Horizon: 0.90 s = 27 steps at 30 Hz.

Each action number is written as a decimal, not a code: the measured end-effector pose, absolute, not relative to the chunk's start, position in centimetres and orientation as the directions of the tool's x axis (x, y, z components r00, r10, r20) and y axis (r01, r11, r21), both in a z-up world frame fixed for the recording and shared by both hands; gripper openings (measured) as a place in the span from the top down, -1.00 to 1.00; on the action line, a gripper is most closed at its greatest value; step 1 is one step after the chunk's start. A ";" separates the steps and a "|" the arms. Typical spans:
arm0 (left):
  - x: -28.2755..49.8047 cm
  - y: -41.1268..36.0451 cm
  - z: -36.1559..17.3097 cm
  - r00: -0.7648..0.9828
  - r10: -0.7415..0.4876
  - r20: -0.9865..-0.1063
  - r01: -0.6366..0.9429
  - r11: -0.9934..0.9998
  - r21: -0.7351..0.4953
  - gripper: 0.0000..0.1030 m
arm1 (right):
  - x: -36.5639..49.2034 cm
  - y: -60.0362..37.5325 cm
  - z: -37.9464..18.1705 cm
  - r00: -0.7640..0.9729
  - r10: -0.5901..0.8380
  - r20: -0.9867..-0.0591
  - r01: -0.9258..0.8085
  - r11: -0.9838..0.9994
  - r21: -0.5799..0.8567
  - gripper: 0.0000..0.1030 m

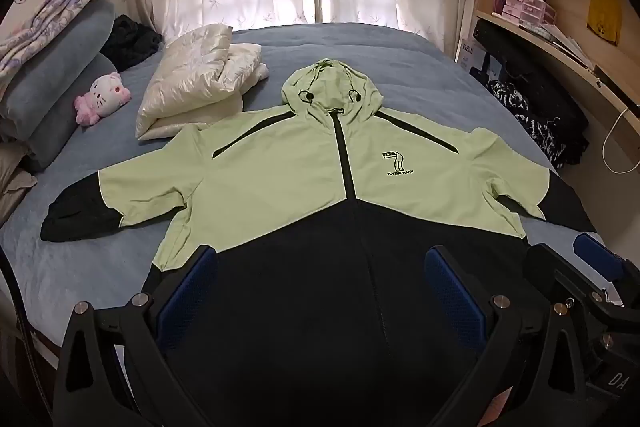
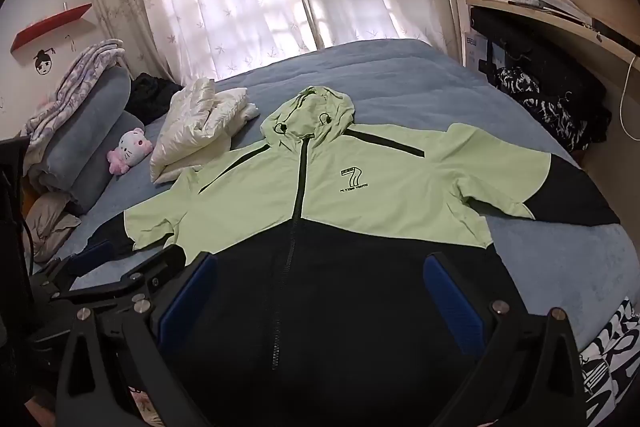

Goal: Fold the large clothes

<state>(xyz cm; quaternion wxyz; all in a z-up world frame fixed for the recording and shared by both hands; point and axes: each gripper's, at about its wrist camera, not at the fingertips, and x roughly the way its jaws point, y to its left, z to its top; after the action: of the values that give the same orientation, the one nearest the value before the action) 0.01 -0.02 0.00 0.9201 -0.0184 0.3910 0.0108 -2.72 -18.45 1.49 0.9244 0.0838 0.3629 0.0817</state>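
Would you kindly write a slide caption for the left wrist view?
Open left gripper hovers over a green-and-black hooded jacket spread flat, zipped, on a blue bed.

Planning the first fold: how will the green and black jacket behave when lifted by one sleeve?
The jacket looks thin, lying flat with soft creases, so it will probably drape limply and drag its body along. The smooth shell fabric may slide easily over the blue bedspread. The hood will likely flop.
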 end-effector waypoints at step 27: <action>-0.2 0.6 -1.1 0.679 -0.005 -0.734 -0.053 0.997 -0.056 -0.98 | -2.6 -18.2 0.3 0.700 0.243 -0.671 -0.103 0.965 0.242 -1.00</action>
<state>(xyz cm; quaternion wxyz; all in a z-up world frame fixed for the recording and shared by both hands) -0.24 0.57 -1.15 0.9156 -0.0361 0.4002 0.0132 -2.64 -18.16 0.34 0.9172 0.0935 0.3755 0.0944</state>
